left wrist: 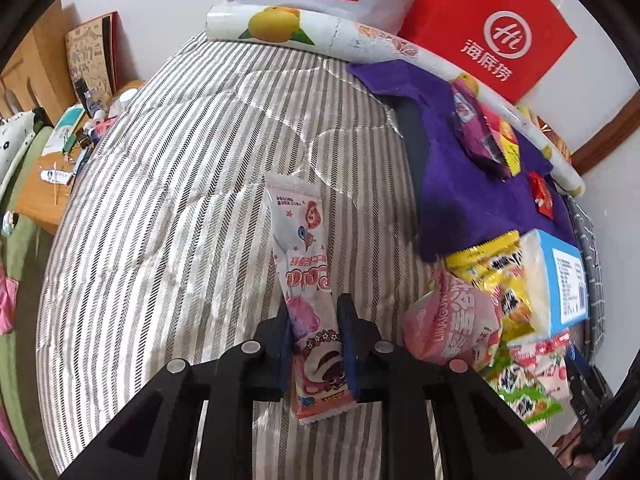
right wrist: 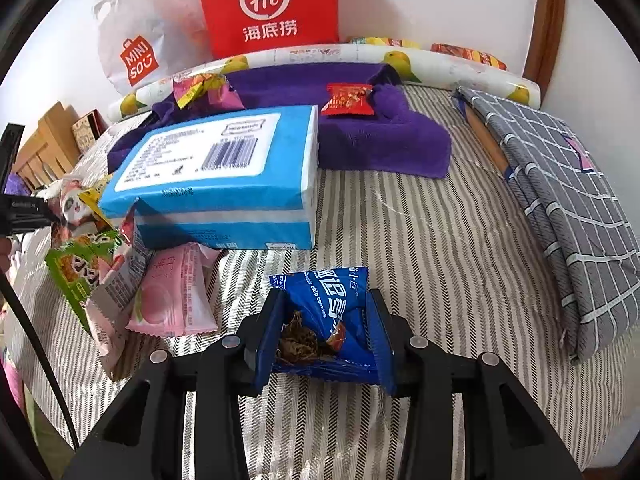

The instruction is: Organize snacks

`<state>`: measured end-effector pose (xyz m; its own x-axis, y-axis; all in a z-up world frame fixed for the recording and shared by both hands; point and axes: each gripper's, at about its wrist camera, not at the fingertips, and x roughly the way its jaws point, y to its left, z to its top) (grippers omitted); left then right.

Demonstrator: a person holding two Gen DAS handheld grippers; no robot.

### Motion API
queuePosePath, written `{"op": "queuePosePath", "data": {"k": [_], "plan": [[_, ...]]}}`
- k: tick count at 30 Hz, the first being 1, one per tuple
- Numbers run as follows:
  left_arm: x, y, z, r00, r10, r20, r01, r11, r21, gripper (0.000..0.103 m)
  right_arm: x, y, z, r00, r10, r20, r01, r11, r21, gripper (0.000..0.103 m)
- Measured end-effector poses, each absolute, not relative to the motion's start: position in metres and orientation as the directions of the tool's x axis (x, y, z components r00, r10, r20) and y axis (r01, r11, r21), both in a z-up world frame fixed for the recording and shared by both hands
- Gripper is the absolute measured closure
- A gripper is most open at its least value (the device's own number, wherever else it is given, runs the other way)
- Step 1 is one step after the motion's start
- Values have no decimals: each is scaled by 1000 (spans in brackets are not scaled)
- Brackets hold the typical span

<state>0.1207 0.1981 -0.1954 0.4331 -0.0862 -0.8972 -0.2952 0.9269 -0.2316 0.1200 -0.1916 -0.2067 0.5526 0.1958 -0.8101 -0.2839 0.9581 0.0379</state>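
Your left gripper [left wrist: 314, 322] is clamping the long pink-and-white snack packet [left wrist: 308, 280] near its lower end, the blue pads pressing on both of its edges. The packet is lying lengthwise on the striped bedspread [left wrist: 160, 200], its far end pointing up the bed toward the rolled mat with lemon prints [left wrist: 280, 26]. To the right of that gripper a heap of snacks is sitting: a pink pouch [left wrist: 452, 330], yellow packets [left wrist: 496, 276] and green ones [left wrist: 520, 392], with the blue tissue pack [left wrist: 560, 280] touching them. Beyond the heap the purple towel [left wrist: 480, 172] is carrying a purple-and-yellow packet [left wrist: 486, 136] and a small red packet [left wrist: 541, 196].

Your right gripper [right wrist: 326, 320] is gripping the blue chocolate chip cookie packet [right wrist: 332, 312], its jaws partly closed and the pads squeezing the wrapper from both sides so that it is creasing. The packet is resting on the striped bedspread [right wrist: 400, 240], just in front of the blue tissue pack [right wrist: 216, 176]. Left of it a pink peach packet [right wrist: 176, 300] is lying beside a green packet [right wrist: 76, 268]; what is under the tissue pack's left corner is too crowded to sort out. Farther back, the purple towel [right wrist: 380, 140] is holding the small red packet [right wrist: 348, 99]. A grey checked cloth [right wrist: 560, 184] is lying folded at the right, and a red paper bag [right wrist: 272, 4] and a white Miniso bag [right wrist: 132, 32] are leaning against the wall.
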Motion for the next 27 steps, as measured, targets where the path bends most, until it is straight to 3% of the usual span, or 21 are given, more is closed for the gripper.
{"op": "queuePosePath", "data": {"k": [7,13,27], "plan": [[95,205,-179,448,-34,-893,-323,926,-197,83,109,-193,-181,599,198,-776,-282,959,27,62],[72,205,-157,484,-60,-873,-323,915,-242,83,100,-202,-157,632,204,-748,-263,964,40,62],[61,142,-94,556,-158,-816,-140,950,-280,83,86,-205,-92,725,207,-656,-244,969,36,62]]}}
